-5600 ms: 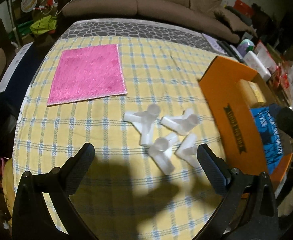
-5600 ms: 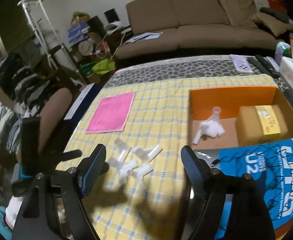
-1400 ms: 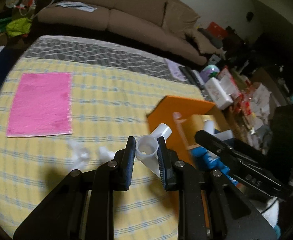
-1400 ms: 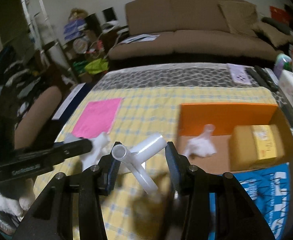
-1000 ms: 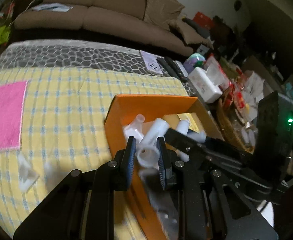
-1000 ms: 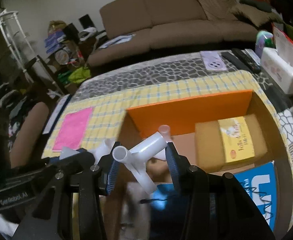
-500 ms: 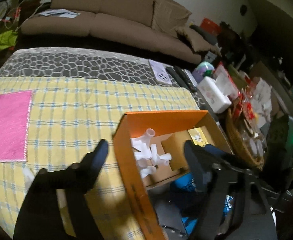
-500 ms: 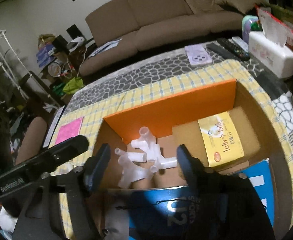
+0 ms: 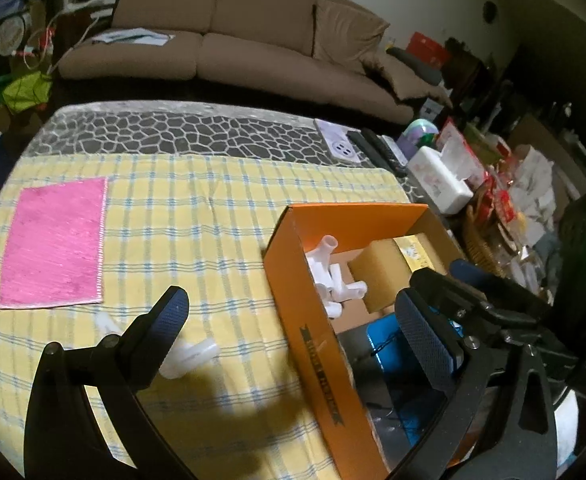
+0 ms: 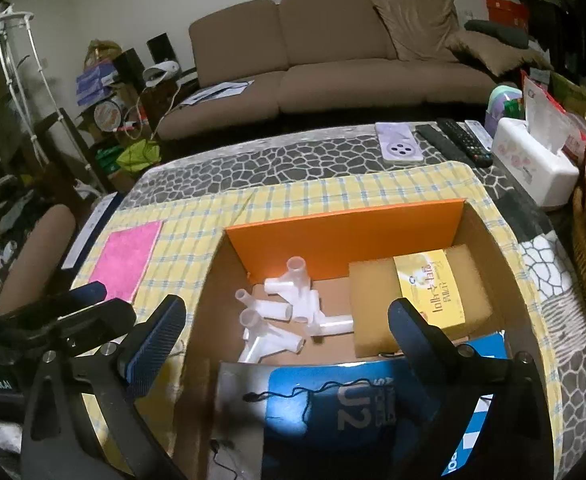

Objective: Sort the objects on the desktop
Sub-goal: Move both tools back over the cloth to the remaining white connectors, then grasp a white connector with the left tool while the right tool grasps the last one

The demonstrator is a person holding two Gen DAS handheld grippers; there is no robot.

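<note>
We find the left gripper (image 9: 293, 332) with jaws spread wide, just opened, nothing between them, poised over the near wall of the orange cardboard box (image 9: 321, 344). The right gripper (image 10: 285, 326) is likewise spread, just opened and empty, above the box interior. White pipe connectors (image 10: 281, 312) lie heaped on the box floor beside a small tan carton (image 10: 417, 300). Two further connectors (image 9: 191, 354) lie on the yellow checked cloth (image 9: 197, 216), partly hidden by the left finger. A pink mat (image 9: 55, 244) lies well apart.
</note>
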